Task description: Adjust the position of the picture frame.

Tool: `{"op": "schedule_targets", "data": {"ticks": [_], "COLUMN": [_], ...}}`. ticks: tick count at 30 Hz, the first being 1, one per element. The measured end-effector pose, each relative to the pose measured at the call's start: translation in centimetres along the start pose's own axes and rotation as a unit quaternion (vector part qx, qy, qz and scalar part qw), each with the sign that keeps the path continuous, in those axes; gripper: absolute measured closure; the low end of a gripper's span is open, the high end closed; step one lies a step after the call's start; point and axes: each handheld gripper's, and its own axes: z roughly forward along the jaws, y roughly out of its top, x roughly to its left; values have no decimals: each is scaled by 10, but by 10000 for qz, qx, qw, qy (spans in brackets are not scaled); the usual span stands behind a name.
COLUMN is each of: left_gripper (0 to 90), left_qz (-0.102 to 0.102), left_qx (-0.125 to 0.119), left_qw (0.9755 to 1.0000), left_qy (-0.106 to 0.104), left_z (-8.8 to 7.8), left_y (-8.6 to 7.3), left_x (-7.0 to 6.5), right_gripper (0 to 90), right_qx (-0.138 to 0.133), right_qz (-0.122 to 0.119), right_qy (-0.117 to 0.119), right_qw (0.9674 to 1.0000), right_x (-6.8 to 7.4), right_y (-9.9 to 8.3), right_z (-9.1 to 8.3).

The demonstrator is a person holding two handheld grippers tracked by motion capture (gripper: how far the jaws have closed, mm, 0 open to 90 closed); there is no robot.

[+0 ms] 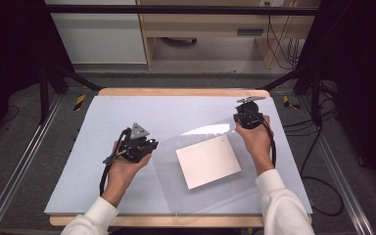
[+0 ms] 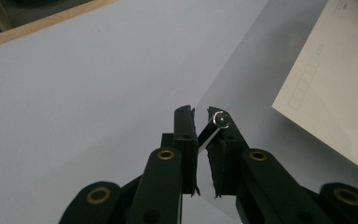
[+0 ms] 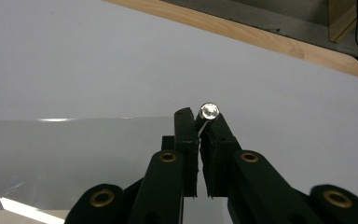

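Broadly, the pale surface (image 1: 103, 147) takes up most of the high view, and on it lies a clear plastic sheet (image 1: 205, 191) that runs from the lower middle of the frame up toward the right, with a white card (image 1: 208, 161) under or inside it, tilted a little. I hold that sheet at two points: my left claw (image 1: 149, 146) sits at its left edge in the middle of the frame, and my right claw (image 1: 242, 117) at its far corner in the upper right, so the sheet stretches on a diagonal between my hands and the card lies between them, rather nearer my right hand (image 1: 256, 139). In the left gripper view my left claw (image 2: 203, 122) is closed down on the sheet's edge (image 2: 214, 93), with only a thin gap left, and the card (image 2: 335, 84) shows up at the right with a row of small printed boxes that the high view cannot resolve. In the right gripper view my right claw (image 3: 199, 122) is pressed together on the sheet's corner (image 3: 121, 140), and a glare streak runs along the film at the lower left. Any lift, I judge, must keep both hands level, or the card will slide toward the low end.
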Motion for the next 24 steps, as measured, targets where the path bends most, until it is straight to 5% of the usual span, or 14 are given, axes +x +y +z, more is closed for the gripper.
{"op": "schedule_targets", "data": {"ticks": [8, 24], "left_gripper": [816, 814], "left_qz": [-46, 169], "left_qx": [-10, 270], "left_qw": [10000, 9990], "left_qy": [-50, -316], "left_z": [-5, -5], "left_y": [4, 6], "left_x": [7, 49], "right_gripper": [859, 859], "right_qx": [15, 244], "right_qz": [-55, -164], "right_qy": [-11, 12], "right_qw": [10000, 9996], "right_x": [3, 26], "right_y": [6, -1], "right_z": [-8, -9]}}
